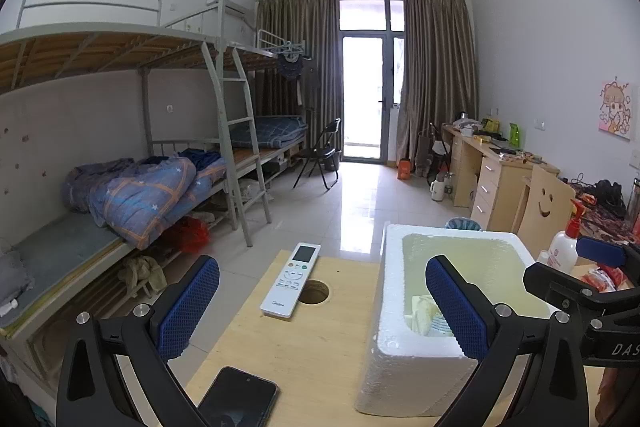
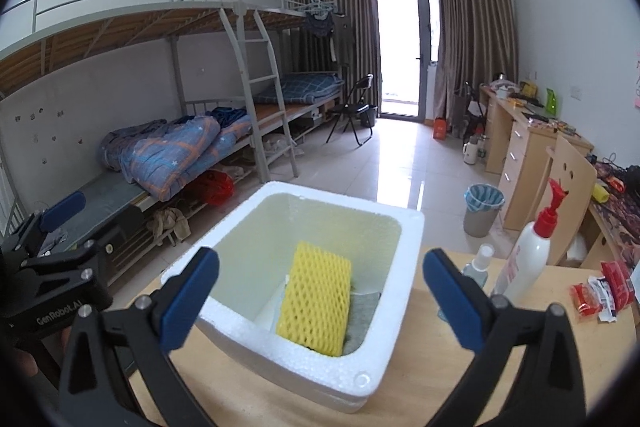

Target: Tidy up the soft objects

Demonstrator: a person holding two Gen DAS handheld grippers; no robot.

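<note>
Right gripper (image 2: 320, 301) is held released above foam box (image 2: 404, 227); yellow foam net (image 2: 318, 301) lies inside, w/ cloth at 3 o'clock. Left gripper (image 1: 322, 305) is released, empty.

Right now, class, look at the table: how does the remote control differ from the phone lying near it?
The remote control is white, with a small screen and rows of buttons; the phone is black, its face blank and glossy. The remote control is long and narrow; the phone looks broader. The remote control lies beside the round hole in the tabletop; the phone sits near the table's close corner. Both lie flat on the wooden table, left of the foam box.
</note>
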